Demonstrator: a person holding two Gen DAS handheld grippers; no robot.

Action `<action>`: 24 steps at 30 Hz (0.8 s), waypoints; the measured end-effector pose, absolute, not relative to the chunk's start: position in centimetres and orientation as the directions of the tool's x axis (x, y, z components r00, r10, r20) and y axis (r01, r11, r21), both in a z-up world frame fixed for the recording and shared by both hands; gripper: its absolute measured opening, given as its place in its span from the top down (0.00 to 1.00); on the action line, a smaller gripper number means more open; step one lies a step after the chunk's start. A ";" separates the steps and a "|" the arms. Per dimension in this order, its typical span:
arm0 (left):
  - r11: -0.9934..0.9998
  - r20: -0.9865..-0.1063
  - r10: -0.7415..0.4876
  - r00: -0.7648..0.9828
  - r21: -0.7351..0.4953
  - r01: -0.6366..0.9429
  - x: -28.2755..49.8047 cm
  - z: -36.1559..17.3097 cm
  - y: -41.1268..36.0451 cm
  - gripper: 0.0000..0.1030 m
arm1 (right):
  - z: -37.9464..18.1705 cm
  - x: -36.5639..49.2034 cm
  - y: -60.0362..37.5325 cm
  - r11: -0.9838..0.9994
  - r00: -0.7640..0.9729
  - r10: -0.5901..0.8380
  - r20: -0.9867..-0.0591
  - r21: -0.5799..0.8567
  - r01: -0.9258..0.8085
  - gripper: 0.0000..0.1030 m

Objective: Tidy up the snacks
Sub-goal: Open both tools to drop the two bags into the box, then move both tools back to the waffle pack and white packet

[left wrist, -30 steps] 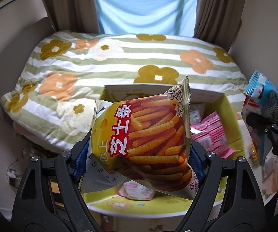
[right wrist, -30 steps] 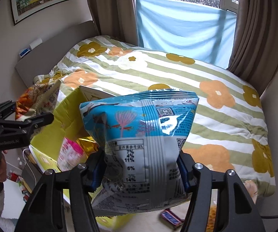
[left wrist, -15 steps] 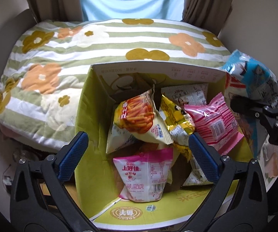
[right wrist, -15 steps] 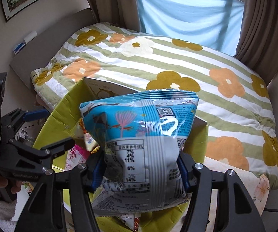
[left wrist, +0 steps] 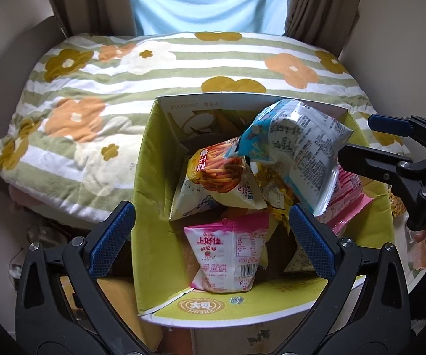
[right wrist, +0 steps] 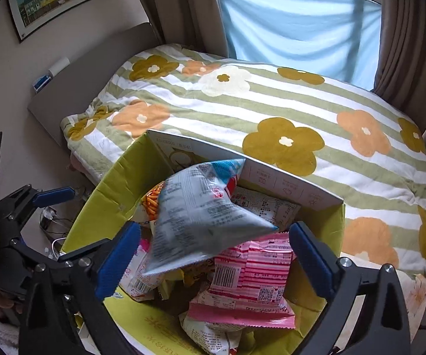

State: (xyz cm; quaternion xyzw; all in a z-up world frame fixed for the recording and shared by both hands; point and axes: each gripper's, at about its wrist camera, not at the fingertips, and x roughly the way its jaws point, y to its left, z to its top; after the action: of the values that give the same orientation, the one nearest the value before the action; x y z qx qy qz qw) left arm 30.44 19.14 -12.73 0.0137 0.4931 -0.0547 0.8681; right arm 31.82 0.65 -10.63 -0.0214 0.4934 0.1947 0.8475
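Bedroom, floral quilt lying behind green cardboard box | blue-white foil snack bag tumbling between right gripper fingers, both grippers gaping empty | left gripper hovering nearer pink pouch.

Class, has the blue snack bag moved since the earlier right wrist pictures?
Yes. The blue snack bag has left the right gripper and dropped forward over the cardboard box.
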 end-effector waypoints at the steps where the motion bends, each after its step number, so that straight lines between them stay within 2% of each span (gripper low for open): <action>1: 0.994 -0.857 -0.082 0.508 -0.032 0.108 30.3 -12.7 19.1 0.00 | -10.6 31.6 0.5 0.924 0.439 0.307 -0.844 0.154 -0.349 0.03; 13: 0.988 -0.846 -0.119 0.520 -0.048 0.148 28.9 -11.8 16.7 0.00 | -9.5 28.0 -1.9 0.946 0.460 0.259 -0.849 0.128 -0.297 0.03; 24: 0.981 -0.805 -0.138 0.577 -0.033 0.189 25.5 -8.4 9.5 0.00 | -6.1 22.7 -10.2 0.969 0.542 0.221 -0.811 0.121 -0.213 0.03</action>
State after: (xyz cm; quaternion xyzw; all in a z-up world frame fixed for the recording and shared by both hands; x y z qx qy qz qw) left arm 25.50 9.53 -8.39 0.0284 0.4506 -0.0923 0.8875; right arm 22.66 -10.17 -6.12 0.0040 0.4624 0.1236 0.8780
